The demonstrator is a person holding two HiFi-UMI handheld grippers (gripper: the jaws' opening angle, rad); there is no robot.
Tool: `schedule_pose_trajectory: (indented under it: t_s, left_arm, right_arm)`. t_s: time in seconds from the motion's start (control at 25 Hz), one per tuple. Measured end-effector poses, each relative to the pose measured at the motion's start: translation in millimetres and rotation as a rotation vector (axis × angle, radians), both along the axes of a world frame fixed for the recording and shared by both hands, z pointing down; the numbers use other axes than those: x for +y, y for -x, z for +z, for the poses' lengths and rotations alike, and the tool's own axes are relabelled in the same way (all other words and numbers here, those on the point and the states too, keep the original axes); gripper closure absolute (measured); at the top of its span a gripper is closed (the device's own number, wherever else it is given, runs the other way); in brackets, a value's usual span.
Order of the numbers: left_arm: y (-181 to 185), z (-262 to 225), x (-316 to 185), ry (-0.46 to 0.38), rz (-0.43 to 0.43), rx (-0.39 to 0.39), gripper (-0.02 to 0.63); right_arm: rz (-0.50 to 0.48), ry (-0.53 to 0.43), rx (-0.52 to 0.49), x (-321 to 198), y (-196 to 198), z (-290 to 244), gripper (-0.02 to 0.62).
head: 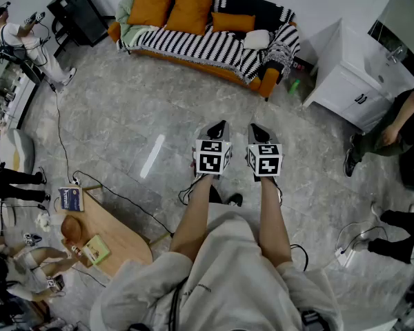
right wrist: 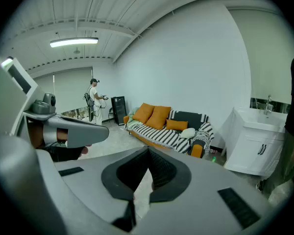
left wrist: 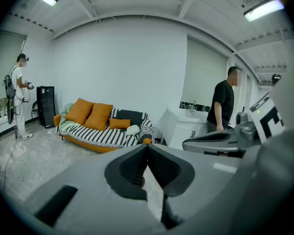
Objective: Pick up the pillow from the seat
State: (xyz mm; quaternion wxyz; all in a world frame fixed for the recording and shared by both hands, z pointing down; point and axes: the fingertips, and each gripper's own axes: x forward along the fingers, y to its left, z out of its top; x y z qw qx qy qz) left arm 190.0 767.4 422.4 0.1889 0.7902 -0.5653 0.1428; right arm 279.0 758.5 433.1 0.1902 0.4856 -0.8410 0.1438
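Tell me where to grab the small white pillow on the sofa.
Probably pinch the white pillow at its front edge, coming in from the open floor side. It lies on the striped seat with the backrest close behind it.

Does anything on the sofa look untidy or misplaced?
Slightly. The striped blanket is bunched over one armrest of the sofa, and a pale green cloth lies crumpled at the other end. The white pillow looks fine.

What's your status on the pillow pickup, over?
Left gripper and right gripper shut, empty, well short of sofa. Orange pillows and white pillow untouched on seat. Only bare floor between.
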Motion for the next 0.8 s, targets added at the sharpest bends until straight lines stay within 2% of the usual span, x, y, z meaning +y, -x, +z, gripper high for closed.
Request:
schedule_pose_trajectory:
  t_s: [0.28,0.44,0.6,0.8]
  left_arm:
    - [-0.2,6.0,8.6,0.011,-0.017,-0.006,0.597]
    - [14.4,12.3,9.4,0.026,-0.029,-0.022,0.597]
    - [28.6,18.6,3.1,0.040,-0.059,0.000,0.597]
    - [27.3,21.4,-21.5,0.067,-0.059,0.051,0.597]
  right_arm:
    - [0.000,0.009,-0.011,-0.7,-4.7,3.7,0.589]
    - [0.020,0.027,-0.068,-6.8,-1.7,7.6,0.589]
    - [0.022,0.044,-0.126,-14.1,9.1,12.8,0.589]
    - [0.004,0.069,-0.126,-35.2,15.6,19.6,0.589]
